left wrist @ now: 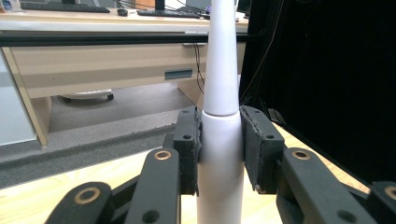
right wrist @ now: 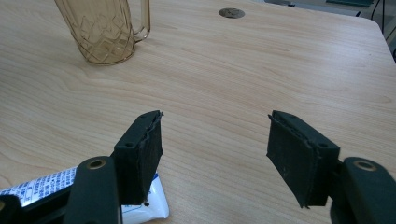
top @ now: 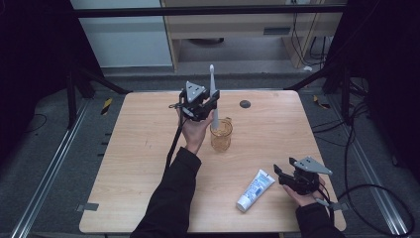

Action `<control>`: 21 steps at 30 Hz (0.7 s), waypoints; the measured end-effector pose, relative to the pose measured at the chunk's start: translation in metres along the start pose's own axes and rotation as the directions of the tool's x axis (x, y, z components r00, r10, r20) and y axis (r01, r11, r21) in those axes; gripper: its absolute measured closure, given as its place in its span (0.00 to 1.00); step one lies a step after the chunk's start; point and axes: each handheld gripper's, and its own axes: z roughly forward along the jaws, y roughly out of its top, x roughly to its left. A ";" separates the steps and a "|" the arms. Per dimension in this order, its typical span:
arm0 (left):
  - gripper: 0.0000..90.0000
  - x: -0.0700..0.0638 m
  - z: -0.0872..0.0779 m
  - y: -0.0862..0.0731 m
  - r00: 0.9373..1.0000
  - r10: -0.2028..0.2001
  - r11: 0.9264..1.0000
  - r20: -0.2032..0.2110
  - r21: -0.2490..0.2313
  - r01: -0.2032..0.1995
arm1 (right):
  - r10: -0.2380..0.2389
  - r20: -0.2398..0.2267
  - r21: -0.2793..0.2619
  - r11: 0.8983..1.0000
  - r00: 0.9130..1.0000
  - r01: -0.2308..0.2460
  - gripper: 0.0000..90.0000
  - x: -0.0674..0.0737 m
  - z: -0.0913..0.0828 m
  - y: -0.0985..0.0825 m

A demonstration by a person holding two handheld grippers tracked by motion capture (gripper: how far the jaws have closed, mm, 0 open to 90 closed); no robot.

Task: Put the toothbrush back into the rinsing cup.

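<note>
My left gripper (top: 208, 104) is shut on a white electric toothbrush (top: 213, 94), held upright with its lower end inside an amber glass mug (top: 221, 135). In the left gripper view both pads (left wrist: 188, 149) press the toothbrush handle (left wrist: 221, 140), whose neck rises out of the top of the picture. My right gripper (top: 283, 176) rests open near the table's front right; in its own view the right gripper (right wrist: 215, 149) has bare wood between its jaws. A white toothpaste tube (top: 255, 190) lies just left of it, its end (right wrist: 140, 207) under the left jaw.
A round dark grommet (top: 244, 104) is set in the wooden table (top: 138, 163) behind the mug. The mug (right wrist: 105, 30) shows at the far left in the right gripper view. Beyond the table stands a desk with cables (top: 302, 44).
</note>
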 end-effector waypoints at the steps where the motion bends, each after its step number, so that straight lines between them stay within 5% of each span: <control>1: 0.76 0.000 0.000 -0.001 1.000 0.003 1.000 0.001 0.002 -0.003 | 0.000 0.000 0.000 1.000 1.000 0.000 0.39 0.000 0.000 0.000; 21: 0.75 -0.004 0.004 -0.030 0.999 0.014 0.999 0.029 0.043 -0.015 | -0.012 -0.001 0.005 1.000 1.000 0.012 0.40 0.001 0.001 0.000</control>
